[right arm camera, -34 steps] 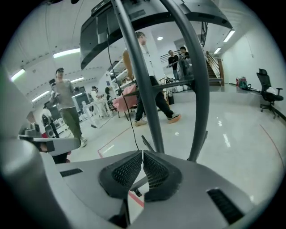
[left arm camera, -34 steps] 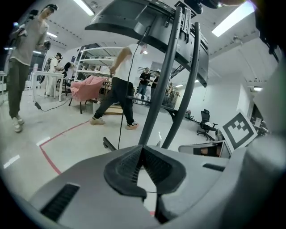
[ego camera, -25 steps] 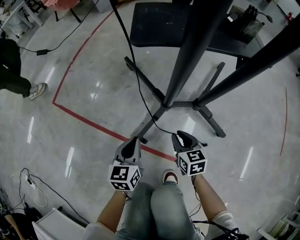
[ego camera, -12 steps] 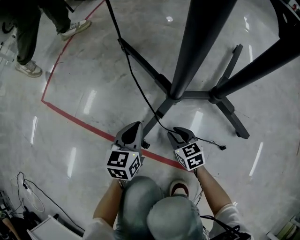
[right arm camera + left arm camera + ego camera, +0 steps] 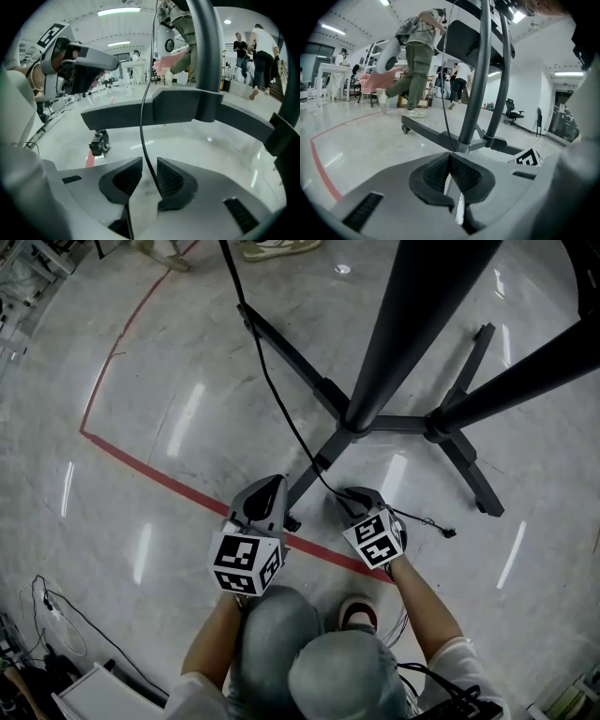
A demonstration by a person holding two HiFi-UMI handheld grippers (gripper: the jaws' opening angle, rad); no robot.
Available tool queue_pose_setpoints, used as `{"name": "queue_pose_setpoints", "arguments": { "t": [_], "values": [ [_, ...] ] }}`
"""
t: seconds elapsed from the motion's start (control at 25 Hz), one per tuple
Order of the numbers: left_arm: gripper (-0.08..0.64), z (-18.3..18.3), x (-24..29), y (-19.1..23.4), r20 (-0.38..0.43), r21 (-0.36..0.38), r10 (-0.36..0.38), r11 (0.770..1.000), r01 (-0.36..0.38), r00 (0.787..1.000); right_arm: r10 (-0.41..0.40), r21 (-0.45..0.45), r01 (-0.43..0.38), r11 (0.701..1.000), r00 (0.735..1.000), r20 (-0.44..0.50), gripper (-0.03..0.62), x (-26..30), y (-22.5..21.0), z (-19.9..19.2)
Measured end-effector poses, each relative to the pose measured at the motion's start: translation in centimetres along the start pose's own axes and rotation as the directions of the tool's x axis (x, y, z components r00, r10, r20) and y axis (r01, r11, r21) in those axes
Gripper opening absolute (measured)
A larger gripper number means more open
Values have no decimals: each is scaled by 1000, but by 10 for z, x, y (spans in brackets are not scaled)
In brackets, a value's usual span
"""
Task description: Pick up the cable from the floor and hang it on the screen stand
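A thin black cable runs down from the top of the head view, along a leg of the screen stand, into my right gripper. Its plug end lies on the floor to the right. In the right gripper view the cable passes between the pads of the right gripper; the gap is wider than the cable, which rests against the right pad. My left gripper is beside the stand leg, pads together at the tips, with the cable ahead of it.
The stand's thick dark pole and a second slanted bar rise over the legs. A caster ends the near leg by a red tape line. A passer-by's shoes show at the top; loose wires lie lower left.
Both grippers moved forward to the stand's near leg, and the right one came around the cable. The bystander walked off toward the top of the view.
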State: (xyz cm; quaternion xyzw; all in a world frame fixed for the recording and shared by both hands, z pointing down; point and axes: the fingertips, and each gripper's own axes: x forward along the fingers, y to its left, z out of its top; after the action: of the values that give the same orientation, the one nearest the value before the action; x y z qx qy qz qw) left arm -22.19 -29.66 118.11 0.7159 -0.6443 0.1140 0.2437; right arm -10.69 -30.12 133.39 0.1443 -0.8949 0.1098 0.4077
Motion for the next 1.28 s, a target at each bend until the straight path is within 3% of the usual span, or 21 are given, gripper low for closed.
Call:
{"name": "queue_pose_setpoints", "arguments": {
  "t": [0.24,0.56,0.76,0.96,1.08,1.28],
  "values": [
    [3,-3,-4,6,3,-18,3,1000,-3,1000,-60,22,62,998,997,-48,100,1,-13,-27],
    [3,0,-9,5,9,-17,9,1000,-9,1000,-87,40,87,995,996,-6,31,-9,-14,-24],
    [3,13,-14,0,48,17,2,1000,-3,999,-30,112,15,994,991,133,23,-41,-16,5],
    [3,28,-25,-19,61,63,-33,998,29,998,-16,139,-28,990,951,308,23,-110,-28,45],
    [3,63,-45,-39,56,20,-51,999,50,997,-64,175,0,985,929,364,23,-168,-34,80],
    [3,158,-113,-97,59,-3,-107,994,107,992,-95,181,22,983,911,402,23,-292,-5,149]
  ]
}}
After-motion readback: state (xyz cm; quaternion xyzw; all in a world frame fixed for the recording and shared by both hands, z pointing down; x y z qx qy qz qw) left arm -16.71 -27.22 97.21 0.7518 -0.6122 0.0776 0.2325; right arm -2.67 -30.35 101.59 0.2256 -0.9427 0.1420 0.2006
